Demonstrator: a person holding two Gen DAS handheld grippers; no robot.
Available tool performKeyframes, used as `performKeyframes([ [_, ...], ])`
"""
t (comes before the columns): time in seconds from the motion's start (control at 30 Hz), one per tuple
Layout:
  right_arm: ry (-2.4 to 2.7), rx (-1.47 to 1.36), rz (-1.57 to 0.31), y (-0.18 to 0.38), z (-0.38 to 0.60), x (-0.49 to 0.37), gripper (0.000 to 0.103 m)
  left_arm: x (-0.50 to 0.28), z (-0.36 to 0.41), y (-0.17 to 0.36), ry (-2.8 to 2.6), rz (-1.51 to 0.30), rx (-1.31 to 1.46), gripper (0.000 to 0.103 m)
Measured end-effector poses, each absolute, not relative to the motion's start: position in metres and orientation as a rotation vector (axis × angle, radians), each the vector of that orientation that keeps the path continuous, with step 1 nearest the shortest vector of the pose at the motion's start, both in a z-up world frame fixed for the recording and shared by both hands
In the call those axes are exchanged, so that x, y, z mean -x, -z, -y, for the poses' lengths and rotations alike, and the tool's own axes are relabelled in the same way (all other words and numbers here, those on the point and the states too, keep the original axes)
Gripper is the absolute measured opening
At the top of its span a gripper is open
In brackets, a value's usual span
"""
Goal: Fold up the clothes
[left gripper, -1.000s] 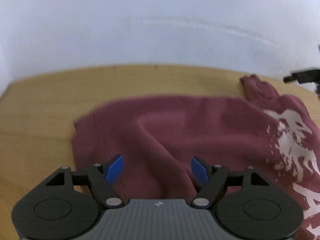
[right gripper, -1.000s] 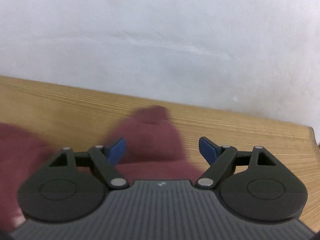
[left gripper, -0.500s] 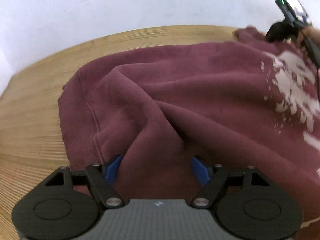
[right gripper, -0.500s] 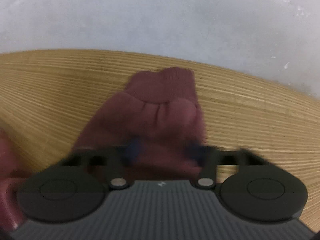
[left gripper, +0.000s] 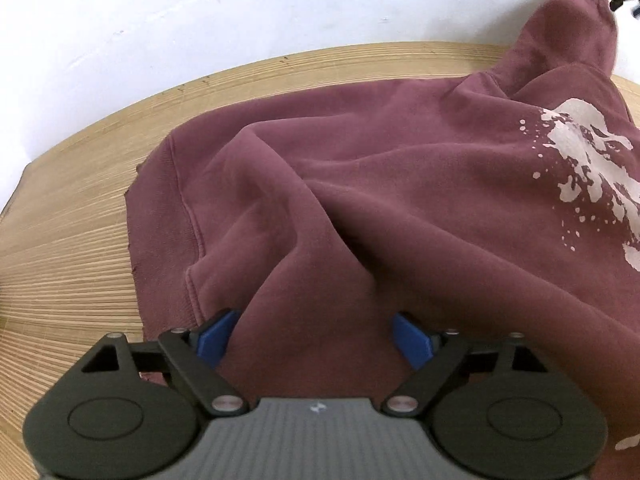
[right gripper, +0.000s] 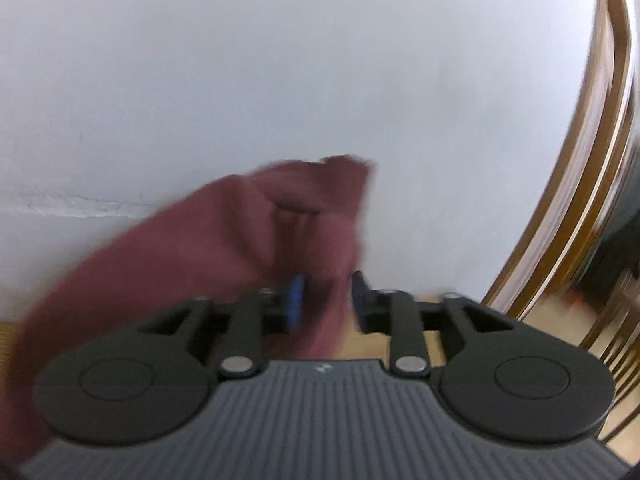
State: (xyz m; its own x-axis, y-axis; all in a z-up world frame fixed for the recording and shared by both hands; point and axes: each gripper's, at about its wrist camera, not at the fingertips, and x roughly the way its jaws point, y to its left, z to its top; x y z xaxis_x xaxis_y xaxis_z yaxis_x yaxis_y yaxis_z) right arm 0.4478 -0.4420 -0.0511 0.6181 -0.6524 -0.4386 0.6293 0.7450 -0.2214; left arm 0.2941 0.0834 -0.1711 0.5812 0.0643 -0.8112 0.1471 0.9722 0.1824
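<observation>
my left gripper (left gripper: 316, 338): blue pads spread wide, raised fold of maroon cotton sweatshirt with cracked white print (left gripper: 400, 184) sitting between them, not pinched. sweatshirt crumpled on striped light-wood table (left gripper: 68, 256), white wall (left gripper: 200, 20) behind. my right gripper (right gripper: 326, 300): pads drawn in, clamped on maroon sleeve cuff (right gripper: 304, 216), lifted off table in front of wall. right view blurred.

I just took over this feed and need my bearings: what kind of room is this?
Probably a home room, though little shows: a wooden table against a plain white wall, a maroon sweatshirt on it, and wooden furniture at the side.
</observation>
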Motion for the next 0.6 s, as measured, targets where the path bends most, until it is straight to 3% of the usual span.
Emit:
performKeyframes([
  [0.07,0.65,-0.006,-0.545,0.054,0.441,-0.419,0.079,-0.292,-0.083,0.171,0.054,-0.954,-0.243,0.088],
  [0.1,0.595,-0.028,-0.56,0.057,0.44,-0.403,0.082,-0.291,-0.083,0.17,0.055,-0.958,-0.244,0.088],
  [0.4,0.264,-0.186,-0.887,0.151,0.433,-0.263,0.081,-0.264,-0.068,0.162,0.065,-0.97,-0.336,0.088],
  [0.6,0.285,-0.475,-0.866,0.174,0.432,-0.218,0.081,-0.237,-0.06,0.149,0.072,-0.983,-0.322,0.088],
])
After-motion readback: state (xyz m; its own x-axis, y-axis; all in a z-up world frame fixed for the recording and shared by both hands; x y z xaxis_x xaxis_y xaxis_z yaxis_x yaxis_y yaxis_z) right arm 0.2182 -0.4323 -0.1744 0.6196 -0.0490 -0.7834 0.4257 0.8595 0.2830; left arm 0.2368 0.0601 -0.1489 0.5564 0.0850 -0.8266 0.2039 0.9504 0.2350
